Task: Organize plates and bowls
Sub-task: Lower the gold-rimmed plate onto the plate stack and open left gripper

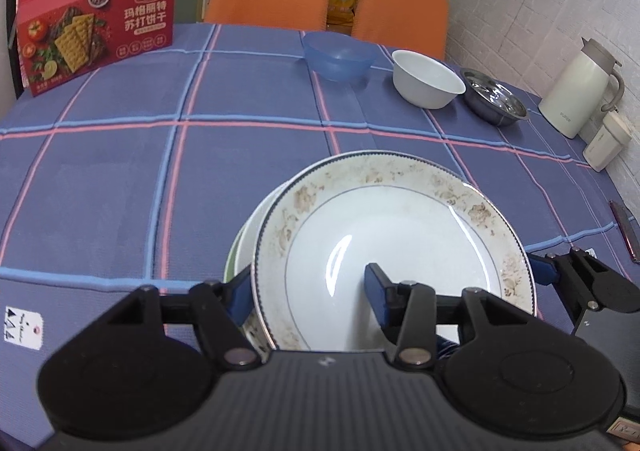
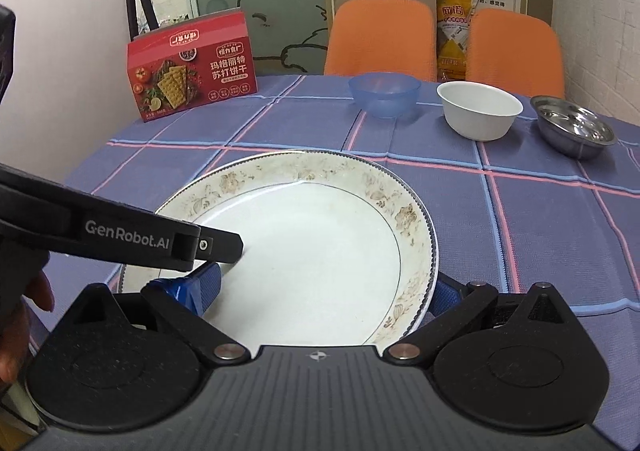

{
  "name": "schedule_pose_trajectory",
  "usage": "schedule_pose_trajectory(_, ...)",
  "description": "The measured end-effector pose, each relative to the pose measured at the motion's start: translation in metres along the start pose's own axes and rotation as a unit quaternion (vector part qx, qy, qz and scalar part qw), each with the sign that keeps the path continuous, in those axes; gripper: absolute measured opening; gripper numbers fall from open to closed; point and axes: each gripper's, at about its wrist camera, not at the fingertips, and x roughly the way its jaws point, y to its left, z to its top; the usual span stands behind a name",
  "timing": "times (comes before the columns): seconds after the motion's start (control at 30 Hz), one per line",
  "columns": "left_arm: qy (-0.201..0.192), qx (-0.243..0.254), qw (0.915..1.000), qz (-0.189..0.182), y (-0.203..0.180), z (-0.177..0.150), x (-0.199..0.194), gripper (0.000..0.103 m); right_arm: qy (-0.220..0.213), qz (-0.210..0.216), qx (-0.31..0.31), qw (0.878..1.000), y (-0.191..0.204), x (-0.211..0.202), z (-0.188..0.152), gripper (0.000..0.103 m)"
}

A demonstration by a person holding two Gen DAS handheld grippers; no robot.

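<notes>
The floral-rimmed plate (image 1: 400, 235) sits on top of a stack of plates on the near part of the checked tabletop (image 1: 120, 171), a white and a green rim (image 1: 230, 263) showing beneath it at the left. The left hand-held gripper (image 1: 310, 289) straddles the plate's left rim, one blue pad outside and one inside the dish, with a gap, so it is not clamping. The right hand-held gripper (image 2: 324, 291) spans the plate's right side; whether its pads press I cannot tell. Beyond stand a blue bowl (image 1: 339, 55), a white bowl (image 1: 427, 78) and a steel bowl (image 1: 494, 97) in a row, a red cracker box (image 1: 96, 19) far left, and a cream jug (image 1: 580, 89) by the wall.
</notes>
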Motion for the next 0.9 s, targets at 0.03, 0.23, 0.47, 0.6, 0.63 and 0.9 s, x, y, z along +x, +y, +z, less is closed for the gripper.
schedule_pose_trajectory(0.03,0.000,0.000,1.0000,-0.001,0.000,-0.001,-0.002,0.049,0.002,-0.002,-0.007,1.000,0.001,0.000,-0.001,0.091)
schedule_pose_trajectory(0.23,-0.050,0.023,0.9984,0.017,-0.006,-0.001,-0.027,0.076,0.030,0.021,-0.014,0.999,-0.007,-0.001,-0.009,0.089)
schedule_pose_trajectory(0.47,-0.082,0.032,0.9957,0.030,-0.012,0.008,-0.042,0.079,-0.012,0.028,0.029,0.999,-0.025,-0.021,-0.003,0.089)
schedule_pose_trajectory(0.6,-0.071,0.027,0.9968,0.023,-0.016,0.011,-0.033,0.079,-0.009,0.010,0.037,0.999,-0.039,-0.022,-0.005,0.089)
schedule_pose_trajectory(0.63,-0.067,0.028,0.9971,0.021,-0.018,0.012,-0.030,0.079,-0.009,0.008,0.043,0.999,-0.043,-0.023,-0.005,0.089)
schedule_pose_trajectory(0.9,-0.051,0.060,0.9968,0.005,-0.062,0.030,-0.001,0.079,-0.016,-0.015,0.088,0.996,-0.092,-0.029,-0.009,0.089)
